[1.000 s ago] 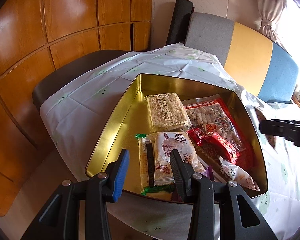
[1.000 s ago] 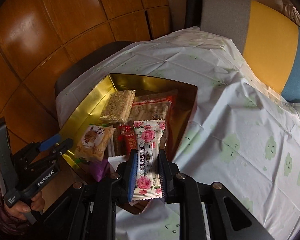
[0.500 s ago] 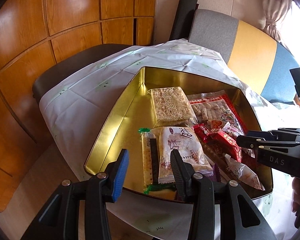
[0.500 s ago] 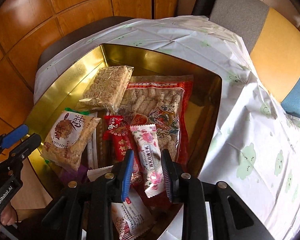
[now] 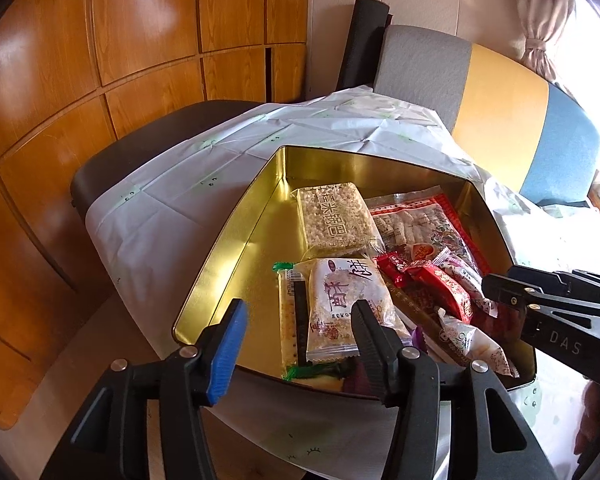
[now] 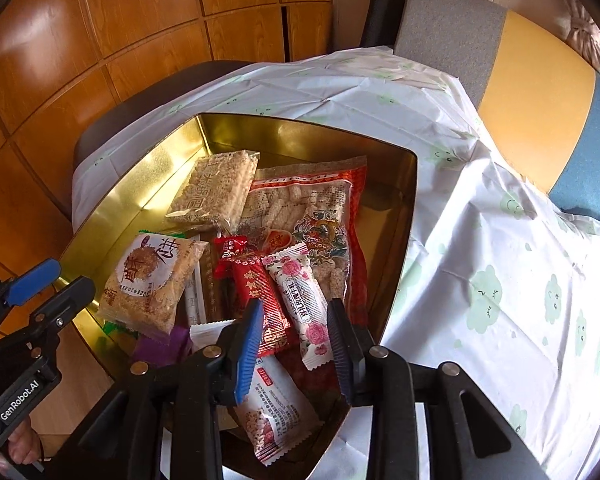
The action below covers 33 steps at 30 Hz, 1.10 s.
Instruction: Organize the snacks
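Your right gripper (image 6: pixel 294 338) jaws had just been opening, and they stood apart with the rose-print candy bar (image 6: pixel 300 294) lying loose between them, pads clear of the wrapper. It looked like the release step: you set that bar into the gold tin (image 6: pixel 148 168) and let go. The bar sat lower centre in the right wrist view, touching the red packet (image 6: pixel 260 300) on its left and overlapping the big red-edged bag of stick snacks (image 6: pixel 312 216) above it. A white peanut-type packet (image 6: pixel 276 416) lay under the jaws at the bottom of the frame.

Your left gripper (image 5: pixel 296 328) jaws had also just been opening; they stood wide with nothing pinched. The round-label crumb packet (image 5: pixel 346 306) lay just beyond the right-hand jaw, bottom centre of the left wrist view, over a green-ended cracker pack (image 5: pixel 290 316). The rice cake block (image 5: pixel 332 216) was above it, mid frame.

Next move, my guess: back the right jaws up and off the bar without dragging it, then fetch another snack. No loose snacks showed on the white cloth-covered bench (image 6: pixel 480 240) at right, so the next one's place could not be told. The tin's left floor was bare, so room remained.
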Each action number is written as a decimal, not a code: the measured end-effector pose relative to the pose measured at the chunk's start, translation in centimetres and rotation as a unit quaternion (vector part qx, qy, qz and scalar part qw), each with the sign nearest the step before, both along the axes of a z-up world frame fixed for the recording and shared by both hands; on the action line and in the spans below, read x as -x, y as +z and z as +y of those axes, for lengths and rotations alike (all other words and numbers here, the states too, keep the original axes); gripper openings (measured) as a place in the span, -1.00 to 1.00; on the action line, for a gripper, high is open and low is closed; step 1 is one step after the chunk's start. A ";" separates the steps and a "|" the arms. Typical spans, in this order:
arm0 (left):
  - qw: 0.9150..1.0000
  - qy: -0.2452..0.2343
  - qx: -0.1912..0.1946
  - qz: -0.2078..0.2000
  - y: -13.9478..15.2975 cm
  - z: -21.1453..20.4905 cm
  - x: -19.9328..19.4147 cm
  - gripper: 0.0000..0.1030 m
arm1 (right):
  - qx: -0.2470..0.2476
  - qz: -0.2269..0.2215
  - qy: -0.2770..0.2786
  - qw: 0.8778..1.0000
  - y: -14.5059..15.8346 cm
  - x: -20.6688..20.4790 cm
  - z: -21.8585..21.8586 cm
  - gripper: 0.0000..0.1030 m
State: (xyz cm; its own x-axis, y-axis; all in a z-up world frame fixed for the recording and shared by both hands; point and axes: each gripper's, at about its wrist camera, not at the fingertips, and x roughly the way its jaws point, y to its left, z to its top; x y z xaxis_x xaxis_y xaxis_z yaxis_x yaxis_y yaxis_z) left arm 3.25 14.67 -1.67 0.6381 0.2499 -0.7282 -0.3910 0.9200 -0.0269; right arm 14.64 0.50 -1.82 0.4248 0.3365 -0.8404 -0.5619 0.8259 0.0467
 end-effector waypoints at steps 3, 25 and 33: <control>1.000 0.002 -0.003 -0.010 0.4 -0.3 0.5 0.07 | -0.010 -0.018 -0.018 1.000 0.9 1.3 -0.7 -0.31; 0.998 -0.036 -0.026 -0.034 1.6 -5.4 3.0 0.36 | -0.043 -0.080 -0.121 0.988 1.5 8.5 -6.0 -0.24; 0.998 -0.034 -0.031 -0.038 2.0 -5.5 3.2 0.36 | -0.048 -0.083 -0.120 0.988 1.7 8.9 -6.3 -0.24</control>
